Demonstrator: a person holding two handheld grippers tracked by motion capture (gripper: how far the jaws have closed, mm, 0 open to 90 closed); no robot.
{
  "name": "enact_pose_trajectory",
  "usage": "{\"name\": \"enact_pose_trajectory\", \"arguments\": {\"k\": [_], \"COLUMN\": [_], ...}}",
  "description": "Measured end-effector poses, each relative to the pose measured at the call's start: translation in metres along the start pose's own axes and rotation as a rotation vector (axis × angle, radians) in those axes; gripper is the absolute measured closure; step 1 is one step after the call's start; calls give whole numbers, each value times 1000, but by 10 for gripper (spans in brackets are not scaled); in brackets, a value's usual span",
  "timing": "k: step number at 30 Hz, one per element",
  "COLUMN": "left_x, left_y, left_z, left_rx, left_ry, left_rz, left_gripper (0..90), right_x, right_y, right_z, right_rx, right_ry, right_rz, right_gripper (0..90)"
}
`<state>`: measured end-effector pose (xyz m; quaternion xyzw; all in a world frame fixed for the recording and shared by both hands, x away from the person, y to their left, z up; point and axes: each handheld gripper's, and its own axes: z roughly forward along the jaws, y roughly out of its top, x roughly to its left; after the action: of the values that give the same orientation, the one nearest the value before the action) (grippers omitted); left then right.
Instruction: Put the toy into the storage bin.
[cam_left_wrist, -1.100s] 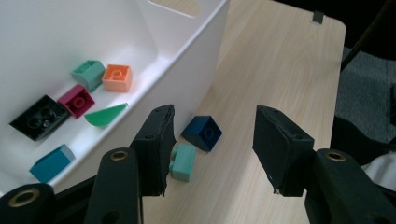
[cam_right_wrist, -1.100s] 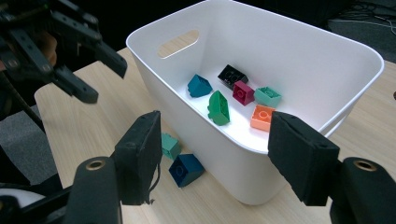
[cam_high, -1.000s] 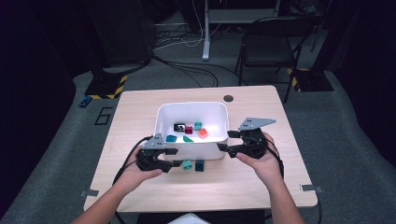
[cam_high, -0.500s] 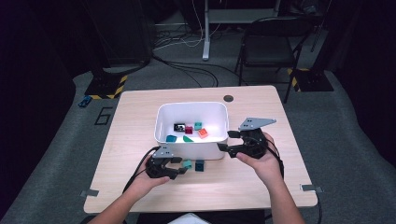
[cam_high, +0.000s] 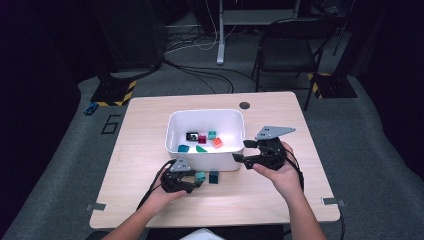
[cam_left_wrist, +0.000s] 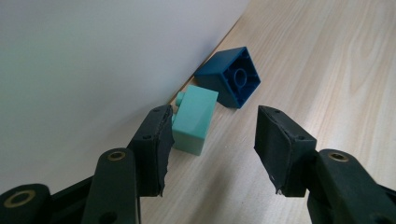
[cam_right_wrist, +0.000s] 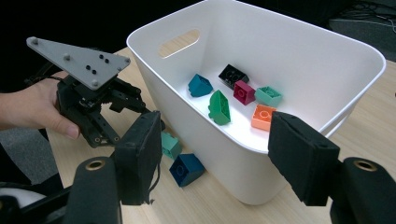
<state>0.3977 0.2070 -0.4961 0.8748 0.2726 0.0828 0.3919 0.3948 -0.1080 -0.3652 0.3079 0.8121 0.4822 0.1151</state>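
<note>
left gripper (cam_high: 196, 183) | you lowered it beside white bin (cam_high: 172, 131); jaws just widened, open around mint block (cam_left_wrist: 194, 120), nothing gripped | next: close

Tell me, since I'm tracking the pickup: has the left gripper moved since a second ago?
Yes. The left gripper dropped away from the white bin toward the table's near edge, by the mint block.

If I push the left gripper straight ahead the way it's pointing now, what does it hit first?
Most likely the mint brick: it lies just ahead of the left gripper, close by one open jaw. Behind it sits the dark blue brick, against the white bin. Depth is hard to judge.
</note>
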Motion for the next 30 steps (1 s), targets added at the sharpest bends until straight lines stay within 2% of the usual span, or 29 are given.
{"name": "enact_pose_trajectory", "arguments": {"k": [7,15,17,18,19,20,23,24,30], "left_x": [1,-5,-8,-8,-8,-6,-6,-5,-4], "left_y": [-1,-5,-5,-4,-4,-5,-6,-6,-6], "left_z": [5,7,8,7,7,8,9,10,17], "left_rx": [5,12,1,20,20,21,18,34,30], "left_ry": [13,-24,-16,3,3,28,30,23,37], "left_rz": [2,-6,-19,-18,-18,-12,-28,-26,-31], "left_gripper": [452,465,464,460,455,451,448,449,466], "right_x": [0,0,0,0,0,1,1,1,0], "right_y": [0,0,0,0,0,0,1,1,1], "right_z": [0,-1,-1,-1,-1,-1,0,-1,-2], "right_rx": [0,-2,-5,-4,-4,-3,-3,-3,-7], "right_ry": [0,-3,-1,-1,-1,0,0,0,-2], "right_rz": [6,9,4,5,5,2,0,0,2], "right_gripper": [346,346,346,346,346,346,346,346,346]}}
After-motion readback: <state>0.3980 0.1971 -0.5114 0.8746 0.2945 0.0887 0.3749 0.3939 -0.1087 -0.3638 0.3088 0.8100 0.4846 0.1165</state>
